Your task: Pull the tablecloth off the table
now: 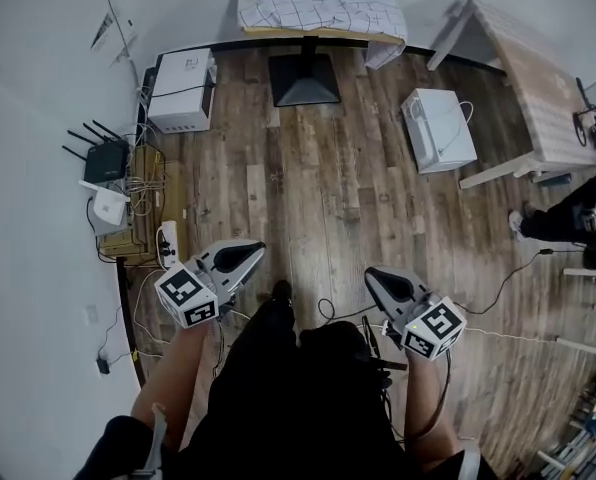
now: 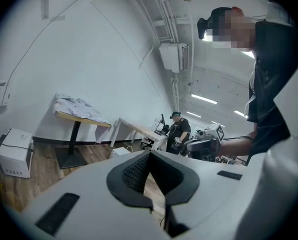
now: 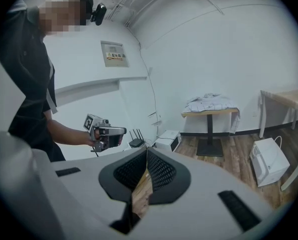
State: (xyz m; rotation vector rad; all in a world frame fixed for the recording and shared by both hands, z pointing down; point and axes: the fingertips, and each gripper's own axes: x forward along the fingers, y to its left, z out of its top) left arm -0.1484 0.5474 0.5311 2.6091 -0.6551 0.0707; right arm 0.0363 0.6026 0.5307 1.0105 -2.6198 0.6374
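The tablecloth (image 1: 318, 8) lies bunched on the table (image 1: 304, 80). The left gripper (image 1: 259, 251) and right gripper (image 1: 371, 274) are well back from the table, both closed on nothing. Only the left gripper view shows a second person (image 2: 179, 129) beyond the table. Only the right gripper view shows a wall sign (image 3: 114, 54) left of it. A white box (image 1: 438, 128) sits near the table, contents unclear.

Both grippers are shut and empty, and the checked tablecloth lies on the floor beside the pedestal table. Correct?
No: the tablecloth is bunched on top of the table, not on the floor, as the head view shows. The left gripper and right gripper are shut and empty, as stated.
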